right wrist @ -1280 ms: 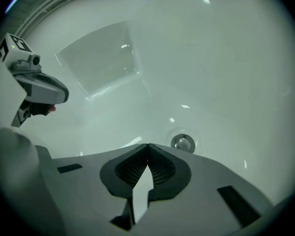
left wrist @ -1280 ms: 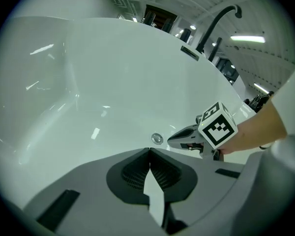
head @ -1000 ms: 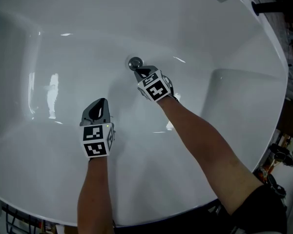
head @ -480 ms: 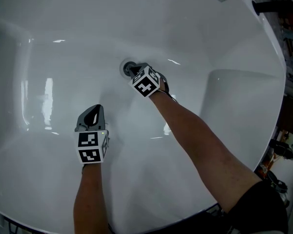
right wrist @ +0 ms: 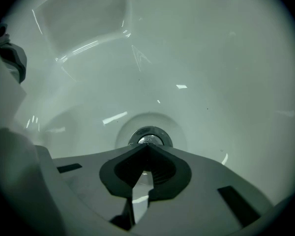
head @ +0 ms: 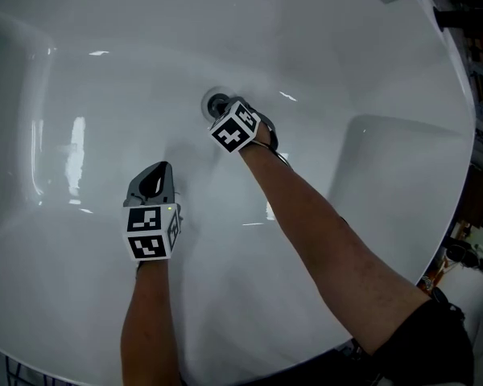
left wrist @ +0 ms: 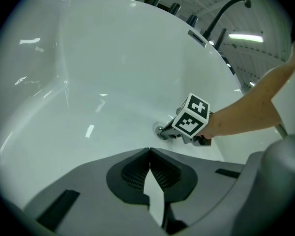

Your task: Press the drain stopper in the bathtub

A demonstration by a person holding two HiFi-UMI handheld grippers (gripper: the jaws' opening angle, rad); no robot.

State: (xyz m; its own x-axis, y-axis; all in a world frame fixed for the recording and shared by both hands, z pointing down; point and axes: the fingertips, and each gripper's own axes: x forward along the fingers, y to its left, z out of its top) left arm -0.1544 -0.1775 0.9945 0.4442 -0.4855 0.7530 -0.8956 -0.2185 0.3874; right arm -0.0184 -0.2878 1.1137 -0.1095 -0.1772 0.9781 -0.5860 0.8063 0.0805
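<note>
The chrome drain stopper [head: 217,103] sits in the floor of the white bathtub [head: 105,79]. My right gripper [head: 228,112] is shut, with its tips down on the stopper's near edge. In the right gripper view the closed tips [right wrist: 147,146] meet right at the round stopper [right wrist: 150,133]. My left gripper [head: 154,180] is shut and holds nothing; it hovers over bare tub floor, nearer to me and to the left of the drain. From the left gripper view, the stopper [left wrist: 160,131] shows ahead, partly covered by the right gripper [left wrist: 167,133].
The tub walls curve up on all sides. A black faucet [left wrist: 227,10] and an overflow plate [left wrist: 197,37] stand on the far rim. A moulded step [head: 402,167] rises at the tub's right end. Clutter lies beyond the right rim [head: 467,240].
My right gripper has moved forward and left from just beside the drain onto the stopper. The left gripper has stayed almost in place.
</note>
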